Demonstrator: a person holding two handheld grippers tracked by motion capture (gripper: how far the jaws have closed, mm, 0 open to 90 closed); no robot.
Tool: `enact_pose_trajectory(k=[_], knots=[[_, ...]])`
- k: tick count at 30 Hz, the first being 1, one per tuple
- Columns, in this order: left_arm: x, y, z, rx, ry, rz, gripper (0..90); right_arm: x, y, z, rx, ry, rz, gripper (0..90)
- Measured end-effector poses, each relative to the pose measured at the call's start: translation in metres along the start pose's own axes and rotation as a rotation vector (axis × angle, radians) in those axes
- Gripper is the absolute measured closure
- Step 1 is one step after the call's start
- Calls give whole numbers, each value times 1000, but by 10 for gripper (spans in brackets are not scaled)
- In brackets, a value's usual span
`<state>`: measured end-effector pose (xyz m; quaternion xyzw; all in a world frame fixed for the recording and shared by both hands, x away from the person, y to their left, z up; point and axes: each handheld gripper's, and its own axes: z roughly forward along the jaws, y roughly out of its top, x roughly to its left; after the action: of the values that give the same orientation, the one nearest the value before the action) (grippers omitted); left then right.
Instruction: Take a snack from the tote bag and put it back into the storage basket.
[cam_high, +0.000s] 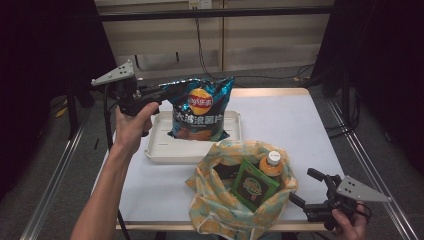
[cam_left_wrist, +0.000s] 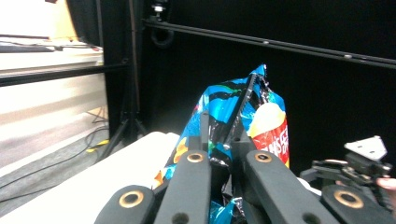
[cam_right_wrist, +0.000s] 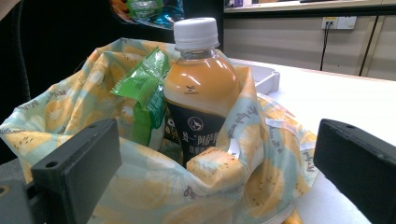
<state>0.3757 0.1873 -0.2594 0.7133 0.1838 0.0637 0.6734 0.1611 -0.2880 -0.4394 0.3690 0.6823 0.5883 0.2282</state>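
My left gripper (cam_high: 159, 95) was clenched on the chip bag's (cam_high: 200, 107) top corner, bag hanging below my fingers over the white tray (cam_high: 165, 150). Right gripper (cam_high: 305, 187) sat released beside the cloth bag (cam_high: 225, 210). Unloading step; next, lower and release.

1 chip bag (cam_high: 200, 107), blue, far left over the tray. 1 tray (cam_high: 160, 150), white. 1 tote (cam_high: 220, 210), near centre, w/ 1 bottle (cam_high: 272, 164) + 1 green packet (cam_high: 252, 186) inside. 2 grippers: left (cam_high: 162, 95), right (cam_high: 302, 187). 1 table (cam_high: 295, 130).
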Motion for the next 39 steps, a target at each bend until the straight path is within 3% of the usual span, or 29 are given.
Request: enact_pose_trajectory(k=[9, 14, 23, 39], knots=[[26, -12, -5, 20, 51, -19, 900, -1, 0, 2, 1, -3, 6, 0], [42, -23, -5, 55, 91, -28, 900, -1, -1, 3, 0, 5, 12, 0], [71, -36, -6, 71, 118, -52, 900, -1, -1, 3, 1, 4, 18, 0], [104, -56, 0, 104, 143, -85, 900, -2, -1, 3, 4, 10, 21, 0]])
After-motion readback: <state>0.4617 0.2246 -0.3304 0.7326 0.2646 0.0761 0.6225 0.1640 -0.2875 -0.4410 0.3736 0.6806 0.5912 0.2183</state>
